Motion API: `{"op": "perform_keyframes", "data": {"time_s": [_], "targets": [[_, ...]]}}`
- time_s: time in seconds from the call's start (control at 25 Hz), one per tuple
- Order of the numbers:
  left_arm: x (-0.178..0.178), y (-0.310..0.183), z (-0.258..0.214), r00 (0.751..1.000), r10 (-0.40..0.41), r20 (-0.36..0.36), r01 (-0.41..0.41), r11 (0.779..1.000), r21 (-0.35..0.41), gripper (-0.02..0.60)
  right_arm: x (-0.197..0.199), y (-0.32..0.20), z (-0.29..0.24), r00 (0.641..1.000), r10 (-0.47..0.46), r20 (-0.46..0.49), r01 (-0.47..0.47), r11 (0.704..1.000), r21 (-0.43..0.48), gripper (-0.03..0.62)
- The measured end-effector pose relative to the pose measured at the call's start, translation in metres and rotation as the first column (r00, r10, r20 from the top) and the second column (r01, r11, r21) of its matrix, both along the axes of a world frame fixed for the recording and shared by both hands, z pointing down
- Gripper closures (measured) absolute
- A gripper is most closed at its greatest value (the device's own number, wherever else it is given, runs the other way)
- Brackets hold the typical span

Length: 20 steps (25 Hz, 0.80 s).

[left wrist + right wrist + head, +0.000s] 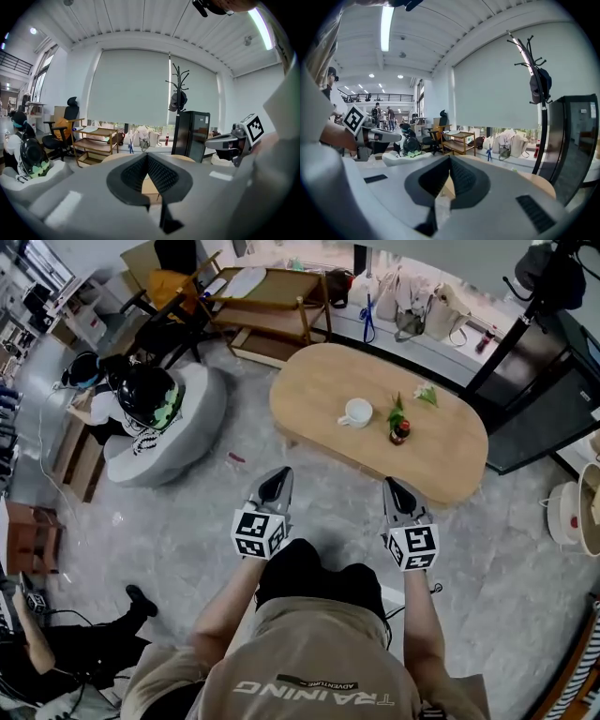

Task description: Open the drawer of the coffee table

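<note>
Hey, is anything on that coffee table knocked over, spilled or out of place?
Nothing spilled. The white cup and small plant stand upright on the coffee table. Only what looks like a loose sprig lies nearer the far edge.

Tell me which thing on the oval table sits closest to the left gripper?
The white cup; the potted plant and green sprig lie further right.

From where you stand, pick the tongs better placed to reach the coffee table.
Probably right: the right tongs point at the near edge of the coffee table; the left tongs hang over floor.
</note>
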State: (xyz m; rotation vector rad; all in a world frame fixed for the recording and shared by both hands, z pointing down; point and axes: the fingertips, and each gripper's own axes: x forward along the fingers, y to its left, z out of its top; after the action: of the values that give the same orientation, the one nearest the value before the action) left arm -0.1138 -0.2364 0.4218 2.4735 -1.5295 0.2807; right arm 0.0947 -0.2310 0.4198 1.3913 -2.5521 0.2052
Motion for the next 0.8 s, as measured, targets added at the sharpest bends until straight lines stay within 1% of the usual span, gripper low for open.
{"op": "perform_keyframes", "data": {"time_s": [0.12,0.32,0.44,0.56,0.68,0.8], "targets": [[-0.005,-0.017,0.044,1.0,0.008,-0.014,-0.008,1.0,-0.002,0.591,-0.004,-0.014,0.037,1.0,0.006,0.014,-0.006,1.0,0.018,0.589],[-0.017,-0.051,0.137,1.0,0.014,-0.005,-0.014,1.0,0.022,0.591,-0.017,-0.047,0.117,1.0,-0.028,0.004,0.028,0.997,0.075,0.589],[-0.027,-0.066,0.2,1.0,0.002,-0.006,-0.002,1.0,0.016,0.591,-0.022,-0.071,0.17,1.0,-0.01,0.021,0.009,0.996,0.085,0.589],[-0.031,-0.082,0.257,1.0,0.005,0.008,-0.005,1.0,0.018,0.591,-0.024,-0.092,0.219,0.999,0.01,0.035,-0.013,0.995,0.101,0.589],[-0.027,-0.101,0.301,0.999,0.02,0.031,-0.022,0.998,0.05,0.591,-0.026,-0.107,0.255,0.999,0.013,0.033,-0.018,0.989,0.144,0.589],[-0.03,-0.114,0.335,0.999,0.028,0.044,-0.032,0.996,0.079,0.591,-0.034,-0.111,0.28,0.998,0.003,0.057,-0.014,0.982,0.191,0.589]]}}
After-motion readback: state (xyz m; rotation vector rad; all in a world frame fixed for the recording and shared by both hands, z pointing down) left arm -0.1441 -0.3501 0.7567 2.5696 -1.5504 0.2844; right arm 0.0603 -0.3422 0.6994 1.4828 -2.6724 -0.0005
